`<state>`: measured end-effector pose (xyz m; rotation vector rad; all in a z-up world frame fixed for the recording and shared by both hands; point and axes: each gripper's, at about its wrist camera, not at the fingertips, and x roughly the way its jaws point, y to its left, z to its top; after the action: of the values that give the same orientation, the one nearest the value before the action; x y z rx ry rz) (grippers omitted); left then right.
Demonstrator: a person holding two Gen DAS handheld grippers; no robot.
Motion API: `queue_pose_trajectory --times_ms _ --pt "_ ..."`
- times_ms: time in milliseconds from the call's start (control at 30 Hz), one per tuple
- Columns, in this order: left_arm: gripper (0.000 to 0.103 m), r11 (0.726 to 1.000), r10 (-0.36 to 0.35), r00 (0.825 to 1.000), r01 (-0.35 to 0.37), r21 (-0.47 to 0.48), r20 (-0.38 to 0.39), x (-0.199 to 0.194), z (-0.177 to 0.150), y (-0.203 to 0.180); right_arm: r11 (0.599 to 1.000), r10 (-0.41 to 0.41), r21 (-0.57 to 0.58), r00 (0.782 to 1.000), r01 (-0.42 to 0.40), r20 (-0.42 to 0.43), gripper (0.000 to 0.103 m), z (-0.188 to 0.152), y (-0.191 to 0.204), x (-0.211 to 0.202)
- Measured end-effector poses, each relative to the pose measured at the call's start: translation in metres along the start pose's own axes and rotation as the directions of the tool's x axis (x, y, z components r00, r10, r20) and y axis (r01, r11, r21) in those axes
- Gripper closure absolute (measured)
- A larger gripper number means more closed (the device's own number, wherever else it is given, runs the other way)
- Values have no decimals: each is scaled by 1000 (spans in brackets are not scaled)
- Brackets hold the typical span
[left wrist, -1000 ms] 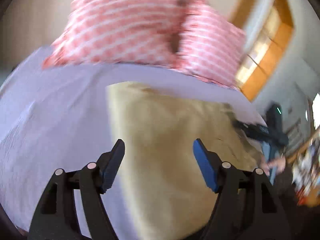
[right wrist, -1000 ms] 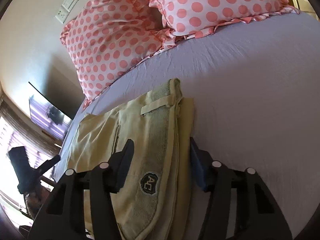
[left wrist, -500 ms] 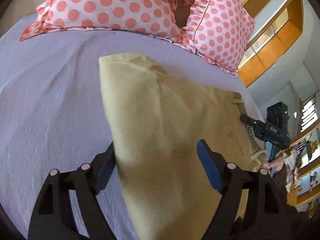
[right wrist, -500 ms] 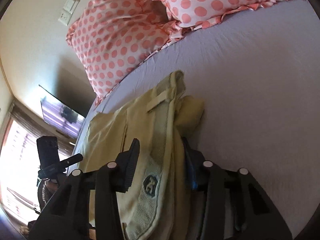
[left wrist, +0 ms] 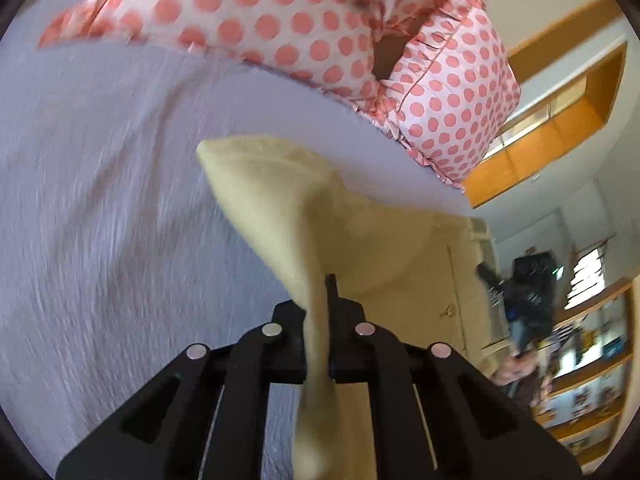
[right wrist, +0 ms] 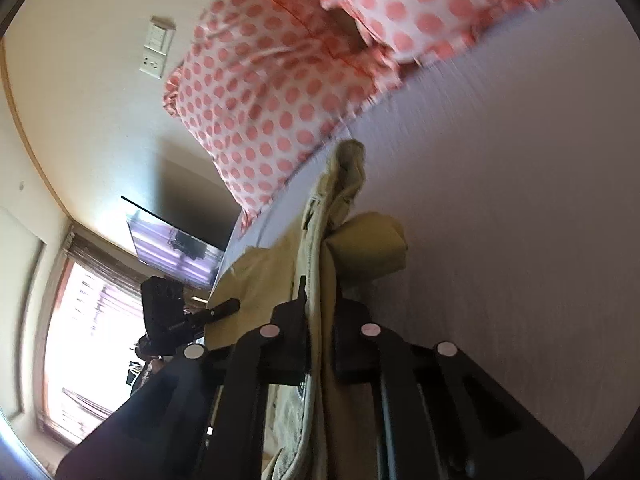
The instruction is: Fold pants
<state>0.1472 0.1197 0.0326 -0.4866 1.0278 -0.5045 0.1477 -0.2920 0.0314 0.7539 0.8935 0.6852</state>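
Both fingers' sets have just closed, pinching the yellow pants (left wrist: 316, 216); only the right view shows a wall socket (right wrist: 156, 54).

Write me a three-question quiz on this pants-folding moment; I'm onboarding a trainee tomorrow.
1. True or false: the left gripper is shut on the pale yellow cotton pants.
2. What does the right gripper pinch? A) the pink polka-dot frilled pillows B) the pants' waistband edge C) nothing
3. Fill in: the pants lie on a bed with a ___ sheet.

Key:
1. True; fabric is clamped between its closed jaws.
2. B; bunched fabric sits between its jaws.
3. Lavender.
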Motion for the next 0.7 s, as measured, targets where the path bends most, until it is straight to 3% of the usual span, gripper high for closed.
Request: queue_pose_trajectory --times_ms 133,200,267,333,367,400,433,500,533,600,633,700 --pt "98 994 85 994 -90 67 68 3 47 -17 997 -64 -47 997 66 50 94 47 17 11" --pt "98 979 161 980 -174 107 119 15 77 -26 994 -94 -51 992 98 78 94 65 15 20" --pt "97 963 237 964 -249 106 121 36 95 -25 983 -175 -40 980 180 98 94 84 5 34" --pt "94 942 315 946 -322 99 76 62 101 -19 956 -289 -19 955 291 68 93 92 -14 54" --pt "87 925 362 931 -366 101 56 74 100 -15 936 -351 -14 936 352 40 83 93 -22 62" --pt "85 922 366 928 -371 106 68 74 97 -14 910 -414 -15 910 414 15 78 92 -28 66" --pt "84 924 359 930 -365 112 78 71 96 -14 904 -427 -19 904 427 18 74 92 -29 64" --pt "82 915 373 920 -386 118 120 49 89 -12 886 -459 -25 884 462 91 68 92 -21 43" --pt "82 911 378 914 -396 118 148 36 84 -12 886 -454 -27 878 463 153 61 91 -13 26" --pt "79 917 350 914 -379 126 204 14 75 -19 934 -343 -31 919 356 195 42 88 -1 6" --pt "75 929 300 927 -337 150 225 4 67 -26 948 -306 -37 937 317 169 32 86 3 7" --pt "67 945 226 950 -267 188 213 1 57 -41 956 -282 -51 953 289 111 29 82 8 19"
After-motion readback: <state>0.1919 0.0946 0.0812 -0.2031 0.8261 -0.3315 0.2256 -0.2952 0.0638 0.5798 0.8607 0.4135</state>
